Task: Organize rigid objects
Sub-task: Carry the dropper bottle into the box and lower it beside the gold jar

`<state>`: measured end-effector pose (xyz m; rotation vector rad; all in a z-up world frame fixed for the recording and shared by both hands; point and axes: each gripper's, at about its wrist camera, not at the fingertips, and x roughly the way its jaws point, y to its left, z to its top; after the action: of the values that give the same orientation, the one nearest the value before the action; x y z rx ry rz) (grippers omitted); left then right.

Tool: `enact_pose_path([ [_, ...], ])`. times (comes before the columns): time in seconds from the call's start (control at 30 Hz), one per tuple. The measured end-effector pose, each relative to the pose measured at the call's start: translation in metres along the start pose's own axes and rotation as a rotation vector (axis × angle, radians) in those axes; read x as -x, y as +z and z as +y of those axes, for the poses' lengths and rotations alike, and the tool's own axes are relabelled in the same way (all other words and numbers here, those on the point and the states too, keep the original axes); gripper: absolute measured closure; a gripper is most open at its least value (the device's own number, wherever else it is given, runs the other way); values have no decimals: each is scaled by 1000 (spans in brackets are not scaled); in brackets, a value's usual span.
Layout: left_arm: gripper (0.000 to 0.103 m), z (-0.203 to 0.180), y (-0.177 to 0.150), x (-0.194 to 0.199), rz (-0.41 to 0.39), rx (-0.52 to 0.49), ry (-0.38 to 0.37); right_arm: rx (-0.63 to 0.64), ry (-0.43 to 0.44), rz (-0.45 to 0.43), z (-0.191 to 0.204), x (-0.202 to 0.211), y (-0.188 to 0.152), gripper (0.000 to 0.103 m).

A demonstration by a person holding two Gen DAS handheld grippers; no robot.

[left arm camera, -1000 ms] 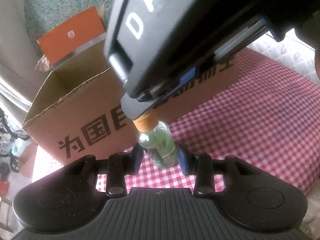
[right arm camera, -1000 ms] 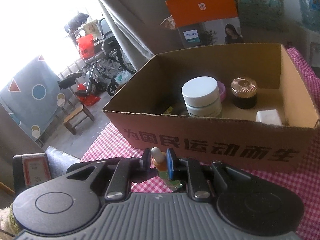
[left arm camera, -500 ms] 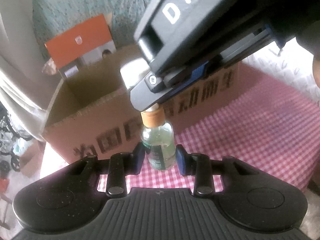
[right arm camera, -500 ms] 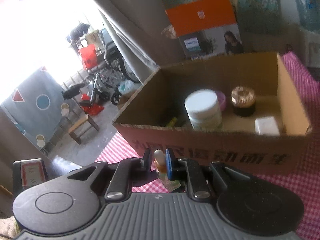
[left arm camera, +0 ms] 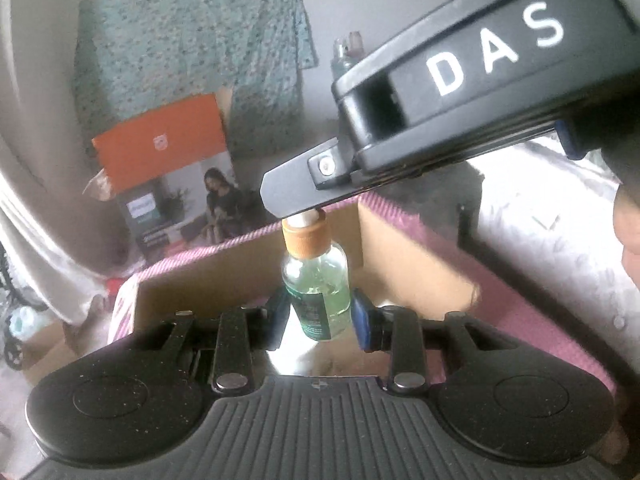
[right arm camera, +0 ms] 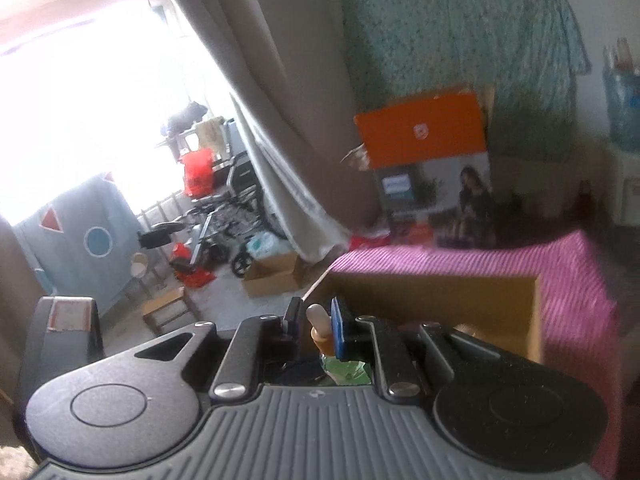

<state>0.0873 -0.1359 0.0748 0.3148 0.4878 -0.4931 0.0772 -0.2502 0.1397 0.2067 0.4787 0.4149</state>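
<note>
From your left wrist camera: your left gripper [left arm camera: 320, 318] was nearly closed, its blue pads pressing either side of a small clear dropper bottle [left arm camera: 316, 284] of pale green liquid. The bottle stood upright, a dark label on its lower half and an amber collar at its neck. Your right gripper [left arm camera: 298, 204] reached in from the upper right – a black body lettered "DAS" – with its tip clamped over the bottle's top. Behind the bottle lay the open cardboard box [left arm camera: 408, 256], blurred, on a pink checked cloth [left arm camera: 516, 300]. An orange-topped product carton [left arm camera: 168, 160] stood further back against a teal patterned fabric [left arm camera: 192, 52].

From your right wrist camera: your right gripper [right arm camera: 316, 318] was fully closed on the bottle's pale dropper bulb [right arm camera: 316, 316], the amber collar and green glass showing just below the pads. The cardboard box [right arm camera: 436, 300] sat just beyond, its inside hidden by blur – the pink cloth [right arm camera: 580, 280] lay around it. To the left, a grey curtain [right arm camera: 280, 100] hung beside a bright window, with a wheelchair [right arm camera: 228, 200] and clutter on the floor
</note>
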Motion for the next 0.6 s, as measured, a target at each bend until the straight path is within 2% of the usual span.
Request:
enact_pose_path([
  [0.23, 71, 9, 23, -67, 105, 22, -65, -64, -16, 65, -51, -37, 25, 87],
  [0.6, 72, 5, 12, -138, 292, 28, -92, -267, 28, 195, -132, -94, 0, 87],
])
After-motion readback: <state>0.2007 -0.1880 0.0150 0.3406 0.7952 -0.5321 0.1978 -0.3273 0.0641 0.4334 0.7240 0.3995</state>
